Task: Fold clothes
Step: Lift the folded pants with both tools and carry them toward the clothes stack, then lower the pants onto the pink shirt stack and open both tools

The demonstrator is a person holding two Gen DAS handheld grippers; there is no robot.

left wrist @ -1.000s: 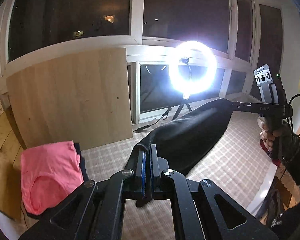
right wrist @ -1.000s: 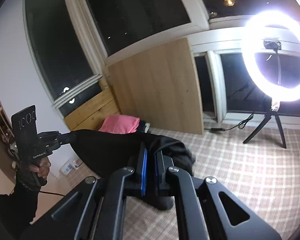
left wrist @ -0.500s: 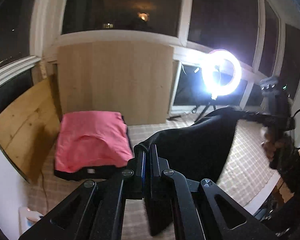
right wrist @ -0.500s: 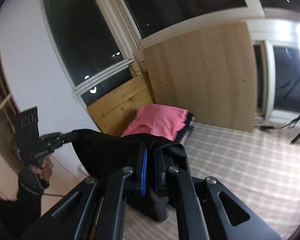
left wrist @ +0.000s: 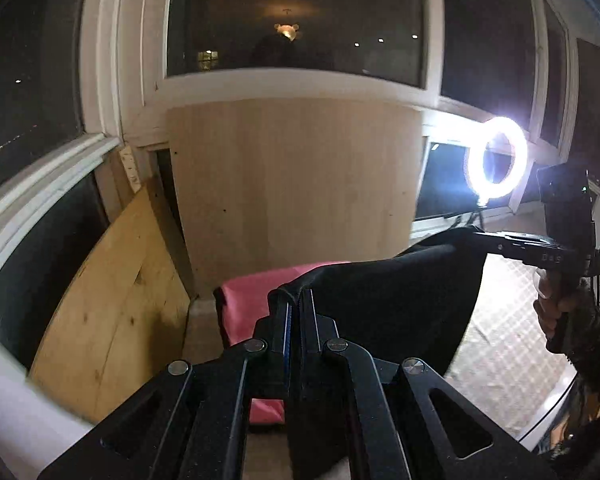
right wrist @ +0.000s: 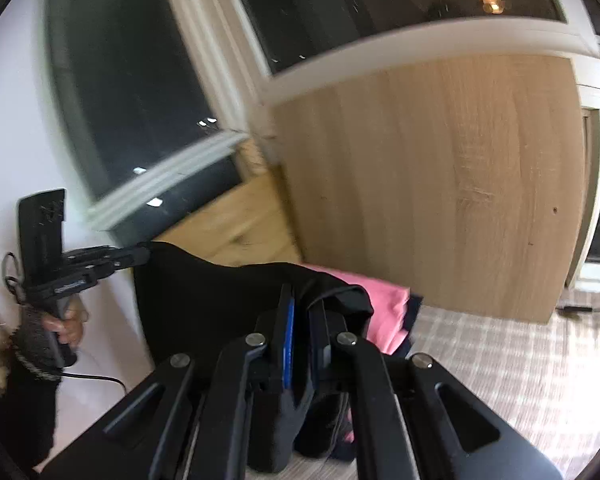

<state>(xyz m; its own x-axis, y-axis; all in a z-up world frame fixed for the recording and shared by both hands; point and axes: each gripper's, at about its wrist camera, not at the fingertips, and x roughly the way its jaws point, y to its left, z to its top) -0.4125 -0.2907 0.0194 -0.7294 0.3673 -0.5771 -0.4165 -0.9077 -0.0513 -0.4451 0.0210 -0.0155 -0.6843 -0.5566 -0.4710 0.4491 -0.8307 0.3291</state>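
A black garment [left wrist: 388,304] hangs stretched in the air between my two grippers. My left gripper [left wrist: 296,300] is shut on one corner of it; it also shows in the right wrist view [right wrist: 140,254]. My right gripper [right wrist: 302,300] is shut on the other corner, and shows in the left wrist view [left wrist: 466,236]. The black garment [right wrist: 204,296] covers most of a folded pink garment [left wrist: 248,304], which lies on a darker folded piece behind it and also shows in the right wrist view [right wrist: 384,312].
A checked cloth [right wrist: 500,360] covers the work surface. A pale wooden board [left wrist: 296,184] and a yellower plywood board [left wrist: 112,308] lean at the back left corner. A lit ring light [left wrist: 496,160] stands at the right. Dark windows surround the surface.
Both grippers have swung left with the black garment held taut, toward the pink stack in the corner. The ring light has slid to the right edge of the left wrist view.
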